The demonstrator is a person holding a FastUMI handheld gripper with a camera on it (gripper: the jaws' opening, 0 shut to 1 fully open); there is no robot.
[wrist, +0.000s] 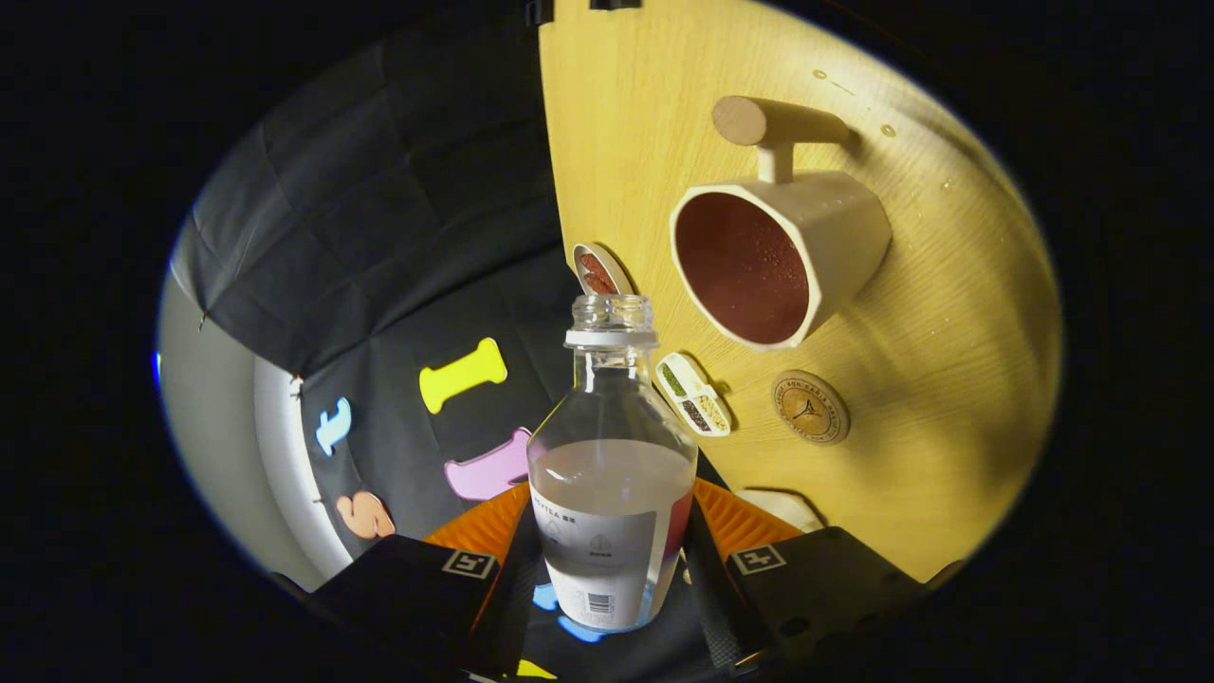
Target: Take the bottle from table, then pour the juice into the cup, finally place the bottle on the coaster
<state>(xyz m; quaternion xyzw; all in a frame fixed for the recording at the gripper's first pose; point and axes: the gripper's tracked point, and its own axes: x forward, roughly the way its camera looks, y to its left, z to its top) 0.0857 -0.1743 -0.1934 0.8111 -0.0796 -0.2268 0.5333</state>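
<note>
A clear plastic bottle (pixel 612 455) with no cap, a white neck ring and a white label is about half full of pale, cloudy juice. My gripper (pixel 612 536) is shut on its lower body, one finger on each side. The whole view is rolled, so the wooden table (pixel 948 360) stands on edge beyond the bottle. On it, a beige cup (pixel 816 242) with a wooden handle shows its reddish-brown inside, just beyond and to the side of the bottle's mouth. The round wooden coaster (pixel 809 407) lies beside the cup, nearer my fingers.
A small round dish (pixel 597 270) with brown contents sits at the table's edge behind the bottle's mouth. An oblong divided dish (pixel 692 394) with seeds or spices lies between the bottle's shoulder and the coaster. A white object (pixel 782 503) lies by my finger.
</note>
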